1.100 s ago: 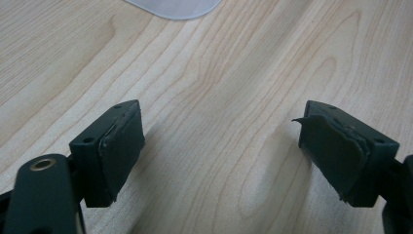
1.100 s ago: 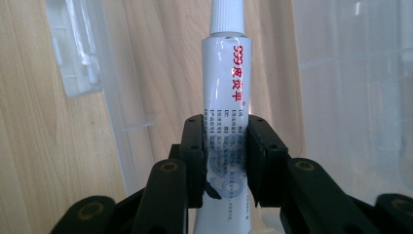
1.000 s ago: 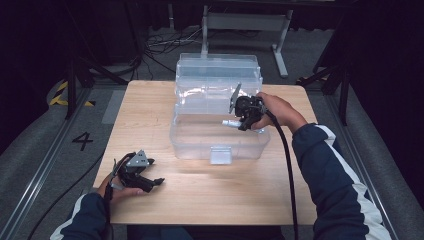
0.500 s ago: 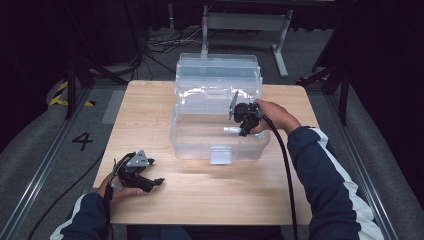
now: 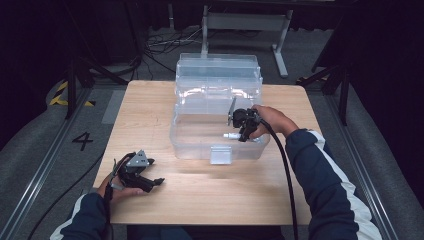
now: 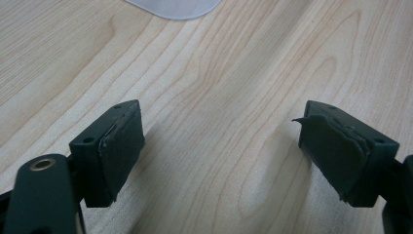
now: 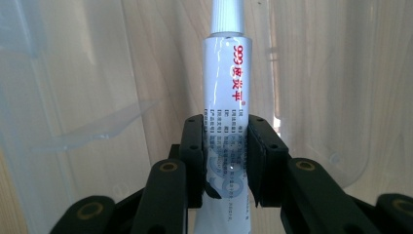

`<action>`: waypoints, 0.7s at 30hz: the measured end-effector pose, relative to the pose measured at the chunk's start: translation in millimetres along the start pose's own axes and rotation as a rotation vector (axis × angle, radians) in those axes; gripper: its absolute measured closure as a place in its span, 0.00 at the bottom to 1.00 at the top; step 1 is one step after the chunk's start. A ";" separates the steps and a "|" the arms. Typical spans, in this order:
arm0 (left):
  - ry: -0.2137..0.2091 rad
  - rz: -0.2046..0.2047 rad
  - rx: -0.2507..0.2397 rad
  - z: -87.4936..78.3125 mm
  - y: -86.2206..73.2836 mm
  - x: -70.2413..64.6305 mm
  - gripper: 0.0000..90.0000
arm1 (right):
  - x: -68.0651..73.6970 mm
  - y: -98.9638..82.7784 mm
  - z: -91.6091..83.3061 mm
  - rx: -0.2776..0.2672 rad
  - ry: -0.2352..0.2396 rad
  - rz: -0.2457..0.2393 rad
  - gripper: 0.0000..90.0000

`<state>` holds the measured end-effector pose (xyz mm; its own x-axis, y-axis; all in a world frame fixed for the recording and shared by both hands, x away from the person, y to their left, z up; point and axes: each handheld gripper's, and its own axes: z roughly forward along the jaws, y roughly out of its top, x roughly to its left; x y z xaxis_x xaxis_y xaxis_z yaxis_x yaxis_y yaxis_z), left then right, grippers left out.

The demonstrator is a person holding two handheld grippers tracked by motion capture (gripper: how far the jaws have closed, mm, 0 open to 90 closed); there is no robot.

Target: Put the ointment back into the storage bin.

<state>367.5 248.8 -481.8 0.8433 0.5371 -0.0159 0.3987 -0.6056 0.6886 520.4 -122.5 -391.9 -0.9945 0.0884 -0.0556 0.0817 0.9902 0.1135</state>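
On the left, the left gripper (image 5: 150, 182) rests on the table (image 5: 150, 115) by its near edge, fingers (image 6: 119, 146) spread with nothing between them, well apart from the clear plastic bin (image 5: 220, 145). To the right, the right gripper (image 7: 226, 161) has its fingers clenched on a white ointment tube (image 7: 226, 97), held inside the bin. The tube's long axis runs straight out from the fingers, cap end away, so lowering it flat is likely the right hand's job.

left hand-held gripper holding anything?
No. In the left gripper view the left hand-held gripper has its jaws wide apart with only bare wooden table between them.
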 end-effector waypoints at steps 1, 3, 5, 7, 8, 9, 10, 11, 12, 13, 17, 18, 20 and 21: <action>0.000 0.001 0.000 0.0 0.0 0.1 0.19 | 0.0 0.1 0.4 0.003 -0.001 -0.005 0.80; 0.000 0.000 0.000 0.0 0.0 0.0 0.19 | 0.5 0.0 2.9 0.007 0.002 -0.003 0.80; 0.000 0.000 0.000 0.0 0.0 0.0 0.19 | 0.7 -0.3 5.4 0.012 0.005 -0.005 0.80; 0.000 0.001 0.000 0.0 0.0 0.1 0.19 | 0.6 -0.3 7.3 0.014 0.010 -0.008 0.80; -0.001 0.002 -0.001 0.1 0.1 0.2 0.19 | 0.4 0.1 8.3 0.016 0.009 -0.010 0.80; -0.002 0.003 0.000 0.1 0.1 0.4 0.19 | 0.1 0.6 8.9 0.021 0.005 -0.011 0.80; -0.002 0.003 0.000 0.1 0.1 0.4 0.19 | -0.3 0.6 9.6 0.020 0.004 -0.009 0.80; -0.002 0.003 0.000 0.1 0.1 0.3 0.19 | -1.0 0.6 10.2 0.020 0.006 -0.008 0.80; -0.002 0.003 0.000 0.1 0.1 0.3 0.19 | -1.4 0.8 11.1 0.019 0.009 -0.012 0.80; -0.002 0.003 0.000 0.1 0.1 0.3 0.19 | -1.3 0.9 12.3 0.015 0.012 -0.009 0.79; -0.002 0.003 0.000 0.1 0.1 0.3 0.19 | 0.1 2.7 14.0 0.008 0.018 -0.013 0.79; -0.002 0.003 0.000 0.1 0.1 0.3 0.19 | 0.5 2.9 14.1 0.005 0.022 -0.014 0.79; -0.002 0.003 0.000 0.1 0.1 0.3 0.19 | 1.7 3.3 14.5 0.002 0.022 -0.022 0.79; -0.002 0.003 0.000 0.1 0.1 0.3 0.19 | 2.5 3.5 14.3 0.003 0.022 -0.017 0.79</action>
<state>367.9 248.9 -481.9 0.8453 0.5341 -0.0149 0.3958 -0.6072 0.6889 519.1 -117.3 -405.8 -0.9970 0.0694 -0.0352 0.0652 0.9919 0.1093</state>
